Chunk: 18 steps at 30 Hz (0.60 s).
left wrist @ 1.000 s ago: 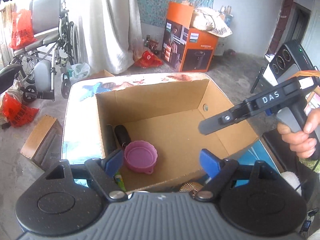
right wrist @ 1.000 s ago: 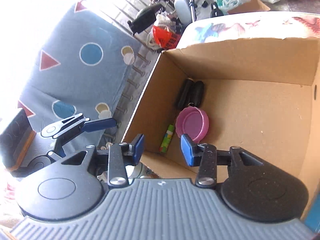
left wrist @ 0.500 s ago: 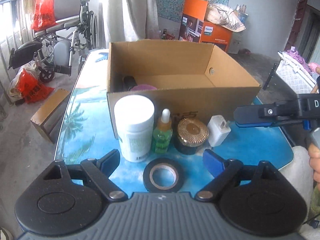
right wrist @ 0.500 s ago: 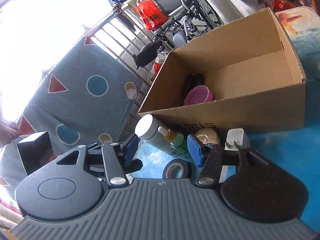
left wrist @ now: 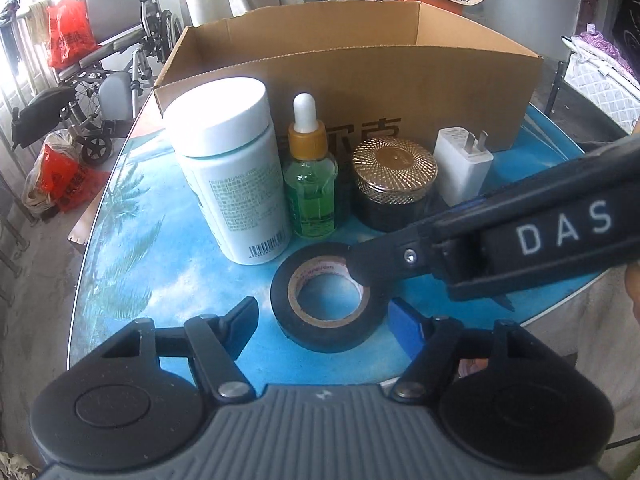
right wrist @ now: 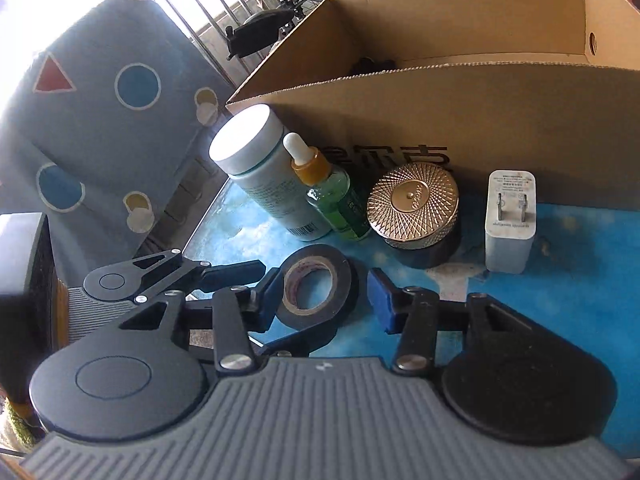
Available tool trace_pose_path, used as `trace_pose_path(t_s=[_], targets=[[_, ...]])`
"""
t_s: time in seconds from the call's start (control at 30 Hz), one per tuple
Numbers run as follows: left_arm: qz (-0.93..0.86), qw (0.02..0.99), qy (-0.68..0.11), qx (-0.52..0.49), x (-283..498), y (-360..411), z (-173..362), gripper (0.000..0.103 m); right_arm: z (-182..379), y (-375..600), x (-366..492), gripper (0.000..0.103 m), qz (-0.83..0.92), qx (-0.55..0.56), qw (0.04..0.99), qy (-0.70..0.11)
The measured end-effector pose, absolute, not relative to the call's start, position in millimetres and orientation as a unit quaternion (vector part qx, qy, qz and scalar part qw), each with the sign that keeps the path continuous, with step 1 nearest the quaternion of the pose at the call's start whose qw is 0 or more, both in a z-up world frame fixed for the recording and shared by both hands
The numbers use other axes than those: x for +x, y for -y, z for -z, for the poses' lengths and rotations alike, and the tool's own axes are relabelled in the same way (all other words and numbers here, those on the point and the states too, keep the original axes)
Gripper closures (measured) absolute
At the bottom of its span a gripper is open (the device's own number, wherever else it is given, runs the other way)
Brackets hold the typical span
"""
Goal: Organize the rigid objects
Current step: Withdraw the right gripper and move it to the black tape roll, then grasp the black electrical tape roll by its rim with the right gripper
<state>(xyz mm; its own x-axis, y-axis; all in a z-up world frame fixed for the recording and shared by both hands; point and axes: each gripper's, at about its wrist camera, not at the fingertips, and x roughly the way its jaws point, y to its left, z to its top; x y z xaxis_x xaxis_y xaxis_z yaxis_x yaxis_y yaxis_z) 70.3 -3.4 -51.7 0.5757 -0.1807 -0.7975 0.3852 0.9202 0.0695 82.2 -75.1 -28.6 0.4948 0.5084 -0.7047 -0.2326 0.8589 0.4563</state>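
Observation:
A black tape roll (left wrist: 326, 300) lies flat on the blue table, also in the right wrist view (right wrist: 318, 286). My left gripper (left wrist: 324, 322) is open just in front of it. My right gripper (right wrist: 324, 294) is open, its fingers either side of the roll; its arm crosses the left wrist view (left wrist: 500, 240). Behind stand a white bottle (left wrist: 232, 172), a green dropper bottle (left wrist: 310, 184), a gold-lidded jar (left wrist: 394, 178) and a white charger plug (left wrist: 460, 164). An open cardboard box (left wrist: 400, 80) stands behind them.
The blue table's edge (left wrist: 86, 240) runs at the left. A wheelchair (left wrist: 112, 60) and red bags stand on the floor beyond. A patterned grey cushion (right wrist: 100, 120) is left of the table in the right wrist view. Dark items lie inside the box (right wrist: 372, 65).
Both grippers have pulled back from over the box and dropped low to the table front. The right gripper has opened wider and come around the tape roll.

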Motion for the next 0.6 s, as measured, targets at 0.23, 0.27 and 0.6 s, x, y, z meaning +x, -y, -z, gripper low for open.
trace_pose_path(t_s=[0.23,0.27,0.6], targets=[[0.181,0.879,-0.429,0.104,73,-3,57,0.035,43,57,98,0.072,-0.205,0.121,0.85,-0.469],[0.182,0.879,-0.428,0.104,73,-3,57,0.036,45,55,100,0.073,-0.204,0.118,0.85,-0.471],[0.181,0.88,-0.426,0.108,79,-1,58,0.032,49,50,101,0.084,-0.205,0.087,0.856,-0.467]])
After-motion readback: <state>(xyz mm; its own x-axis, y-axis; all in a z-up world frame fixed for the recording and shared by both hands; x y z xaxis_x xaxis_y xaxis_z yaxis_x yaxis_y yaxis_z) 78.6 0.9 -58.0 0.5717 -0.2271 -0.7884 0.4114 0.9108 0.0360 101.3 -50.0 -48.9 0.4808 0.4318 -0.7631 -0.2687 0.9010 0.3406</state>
